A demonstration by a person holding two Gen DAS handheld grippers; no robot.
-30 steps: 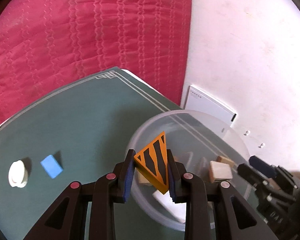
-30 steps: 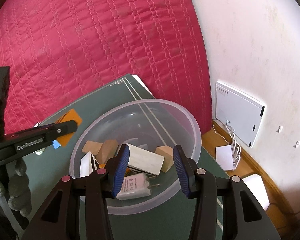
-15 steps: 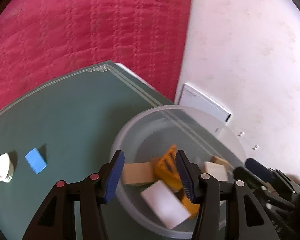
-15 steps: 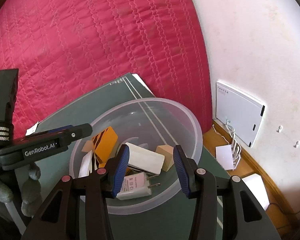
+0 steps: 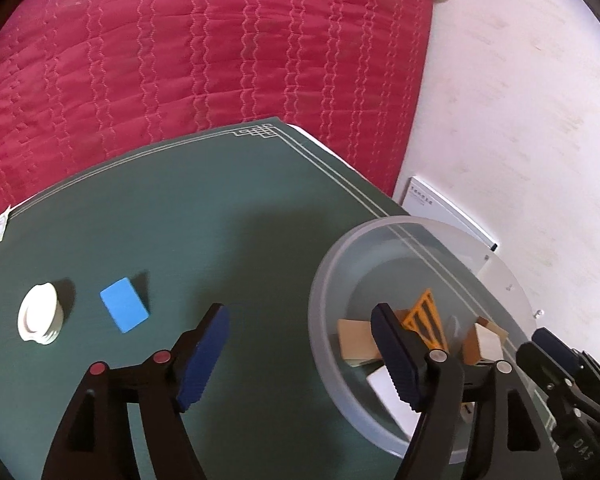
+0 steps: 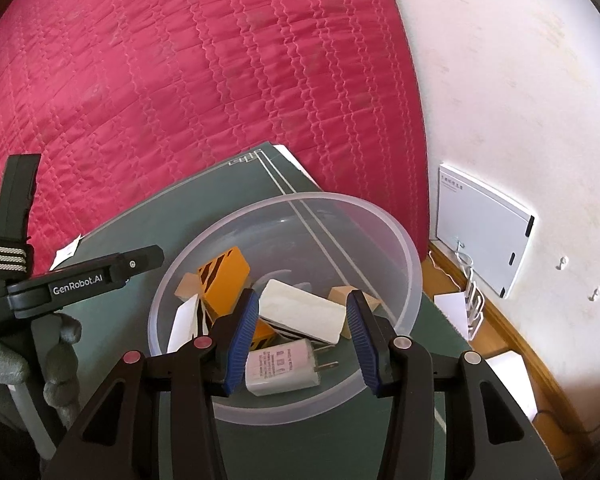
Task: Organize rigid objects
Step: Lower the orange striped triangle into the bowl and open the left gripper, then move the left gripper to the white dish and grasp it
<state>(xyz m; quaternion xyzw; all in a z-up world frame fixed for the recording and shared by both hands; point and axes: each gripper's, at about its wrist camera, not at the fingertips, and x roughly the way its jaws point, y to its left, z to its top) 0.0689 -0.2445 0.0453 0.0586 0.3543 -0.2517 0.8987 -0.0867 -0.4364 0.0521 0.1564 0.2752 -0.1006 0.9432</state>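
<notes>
Orange striped block (image 6: 224, 276) lies in clear bowl (image 6: 400, 240)

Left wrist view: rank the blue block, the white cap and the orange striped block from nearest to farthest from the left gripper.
From the left gripper:
1. Orange striped block, to its right, in the clear bowl.
2. Blue block, to its left on the green mat.
3. White cap, farther left beyond the blue block.

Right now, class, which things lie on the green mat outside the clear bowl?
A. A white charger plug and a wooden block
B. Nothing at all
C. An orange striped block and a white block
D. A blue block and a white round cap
D: the left wrist view shows the blue block and the white round cap lying on the green mat, well apart from the clear bowl.
</notes>
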